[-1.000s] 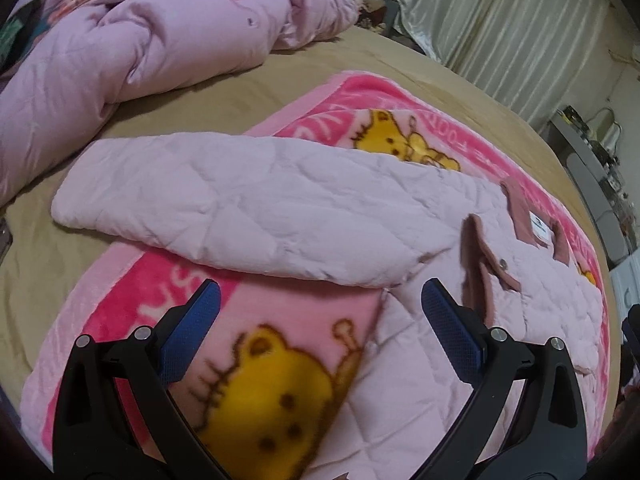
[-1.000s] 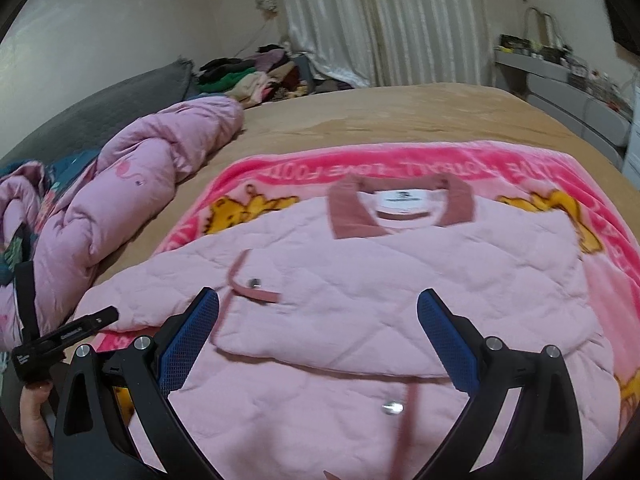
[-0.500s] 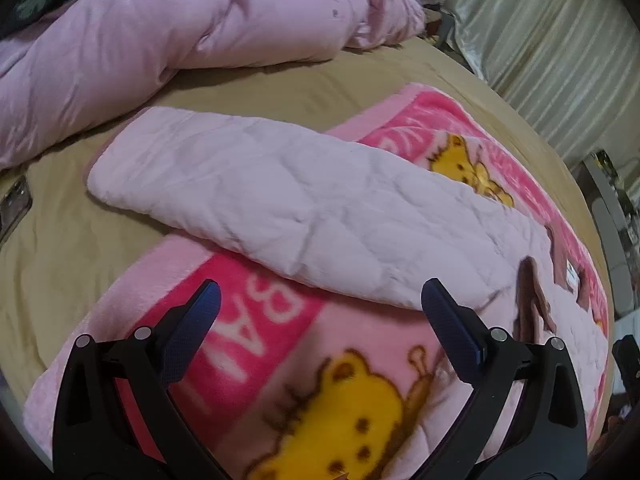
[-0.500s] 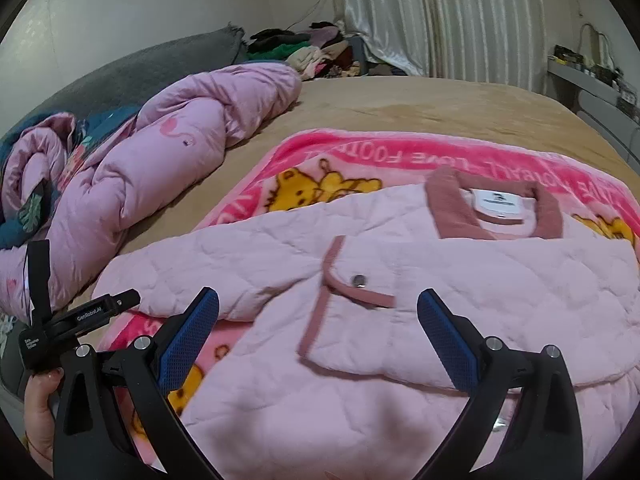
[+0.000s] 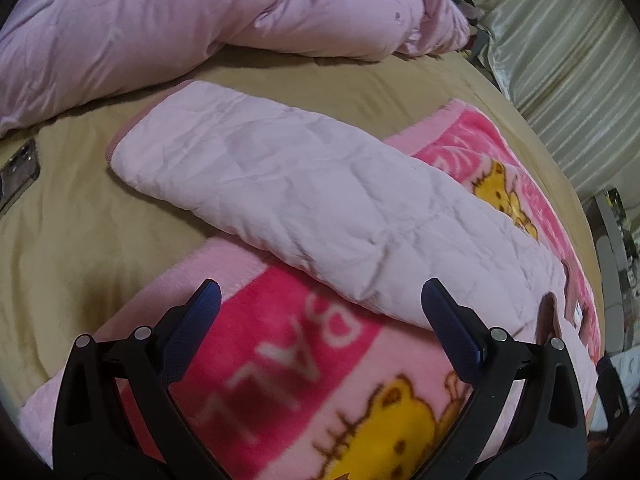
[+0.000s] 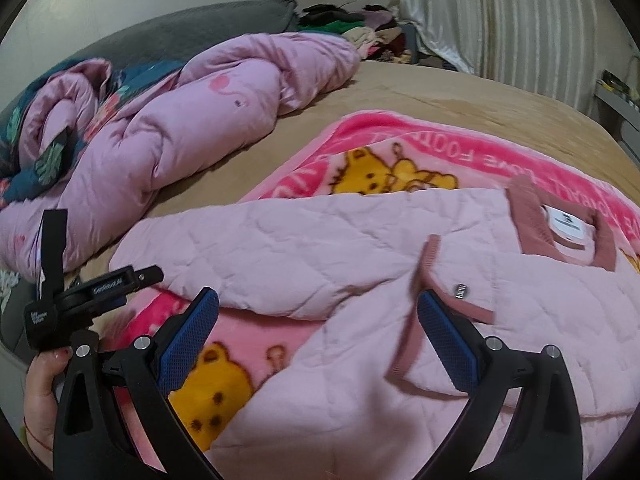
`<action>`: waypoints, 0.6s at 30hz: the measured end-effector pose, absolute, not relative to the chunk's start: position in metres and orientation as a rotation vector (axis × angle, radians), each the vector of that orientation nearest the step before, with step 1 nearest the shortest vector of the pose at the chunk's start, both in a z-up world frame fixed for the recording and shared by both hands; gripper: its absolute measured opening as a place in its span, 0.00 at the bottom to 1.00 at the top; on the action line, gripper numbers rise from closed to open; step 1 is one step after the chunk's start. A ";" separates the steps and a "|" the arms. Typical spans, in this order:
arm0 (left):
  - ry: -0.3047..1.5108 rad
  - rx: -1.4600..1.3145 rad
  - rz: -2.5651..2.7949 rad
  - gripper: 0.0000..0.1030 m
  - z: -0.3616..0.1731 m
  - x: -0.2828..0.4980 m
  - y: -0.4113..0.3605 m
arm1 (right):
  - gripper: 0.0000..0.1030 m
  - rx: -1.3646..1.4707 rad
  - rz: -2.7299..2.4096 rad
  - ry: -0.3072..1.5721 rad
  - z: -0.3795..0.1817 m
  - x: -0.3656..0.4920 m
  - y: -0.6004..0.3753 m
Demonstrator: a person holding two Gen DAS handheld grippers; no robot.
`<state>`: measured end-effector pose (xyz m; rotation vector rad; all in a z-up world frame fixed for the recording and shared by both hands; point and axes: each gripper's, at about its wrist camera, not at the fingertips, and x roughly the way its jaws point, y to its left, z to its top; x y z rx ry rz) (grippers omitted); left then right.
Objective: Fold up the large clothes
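A pale pink quilted jacket (image 6: 520, 344) lies spread on a pink cartoon-bear blanket (image 6: 400, 148), collar and white label (image 6: 568, 224) at the far right. Its left sleeve (image 5: 304, 200) stretches out flat, cuff (image 5: 120, 140) resting on the tan bedsheet. My left gripper (image 5: 320, 308) is open, just short of the sleeve's near edge, holding nothing. My right gripper (image 6: 318, 320) is open above the jacket's front near the armpit, empty. In the right wrist view the left gripper's body (image 6: 80, 292) shows at the lower left, held by a hand (image 6: 38, 392).
A bunched pink duvet (image 5: 160, 28) lies beyond the sleeve along the bed's far side (image 6: 172, 120). A phone (image 5: 18, 168) rests on the tan sheet (image 5: 80, 220) at left. Piled clothes (image 6: 352, 24) and curtains (image 6: 520, 20) stand behind the bed.
Both grippers have swung left toward the outstretched sleeve. The left one has moved along the sleeve toward its cuff. Both stay open and empty.
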<state>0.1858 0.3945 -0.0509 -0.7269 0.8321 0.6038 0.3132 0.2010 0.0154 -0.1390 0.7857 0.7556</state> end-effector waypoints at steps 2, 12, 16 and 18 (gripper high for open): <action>0.824 -0.753 0.608 0.91 -0.055 0.184 0.402 | 0.96 -0.149 0.765 0.789 0.013 0.311 0.207; 0.779 -0.898 0.625 0.91 -0.089 0.178 0.448 | 0.96 -0.222 0.788 0.837 -0.011 0.306 0.221; 0.734 -0.995 0.625 0.91 -0.102 0.171 0.472 | 0.96 -0.219 0.789 0.845 -0.015 0.307 0.217; 0.685 -1.051 0.629 0.91 -0.106 0.165 0.480 | 0.96 -0.214 0.783 0.849 -0.016 0.309 0.213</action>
